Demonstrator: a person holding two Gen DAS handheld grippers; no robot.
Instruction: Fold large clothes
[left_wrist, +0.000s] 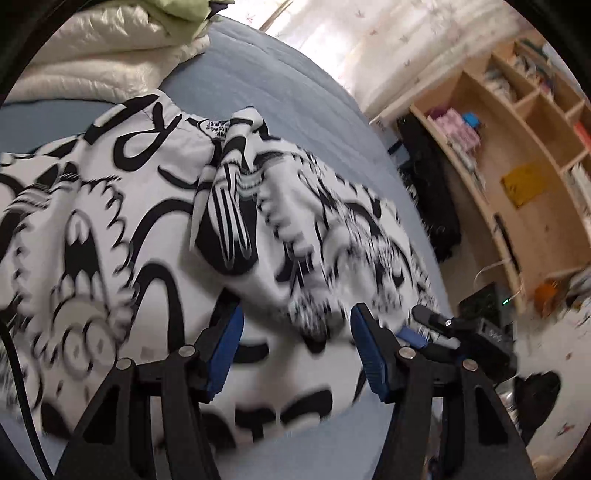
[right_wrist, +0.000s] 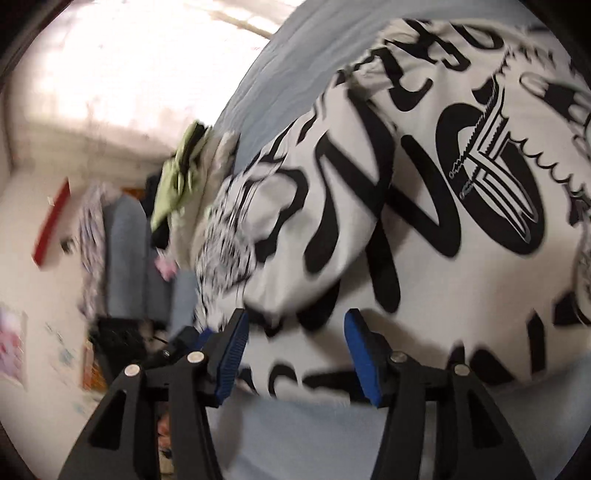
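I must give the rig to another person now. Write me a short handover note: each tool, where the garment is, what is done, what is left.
Left tool: open, holds nothing, over the garment's near edge.
Right tool: open, holds nothing, also at the near edge.
Garment: white with black print, on the blue bed; one part is already folded over the middle.
Other clothes are piled at the far end.
Left to do: the remaining folds, then smooth it flat.
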